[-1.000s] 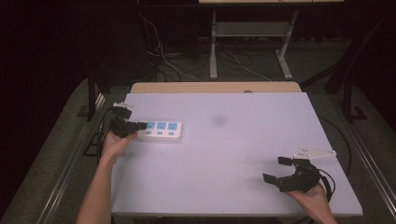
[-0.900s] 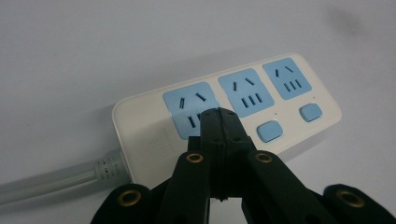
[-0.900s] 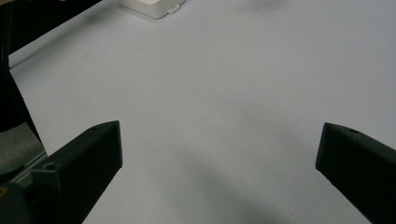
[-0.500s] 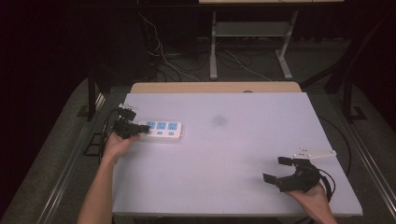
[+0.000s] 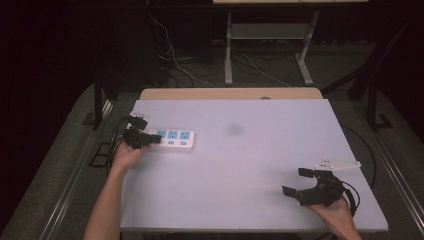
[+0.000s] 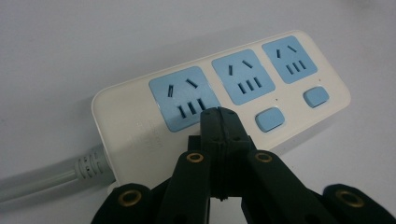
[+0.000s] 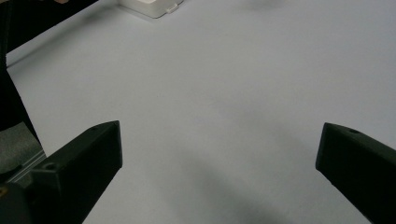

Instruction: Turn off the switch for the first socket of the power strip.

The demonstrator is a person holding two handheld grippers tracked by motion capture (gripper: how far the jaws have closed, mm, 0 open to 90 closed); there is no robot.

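Observation:
A white power strip [image 5: 172,139] with three blue sockets and blue buttons lies at the table's left side. In the left gripper view the power strip [image 6: 219,93] has a grey cable leaving at the lower left. My left gripper [image 5: 152,140] is shut, its tips pressed together on the strip just below the nearest socket, where a button would sit [image 6: 218,114]. My right gripper [image 5: 298,182] rests near the table's front right corner, jaws wide apart with nothing between them. In the right gripper view the right gripper [image 7: 219,154] faces bare table, with the strip's corner [image 7: 152,7] far off.
The white table [image 5: 240,165] has a faint dark smudge [image 5: 234,130] near its middle. Cables lie on the floor behind and to the left of the table. A desk frame [image 5: 265,45] stands beyond the far edge.
My left gripper has edged slightly right onto the strip's near end. The right gripper has stayed put.

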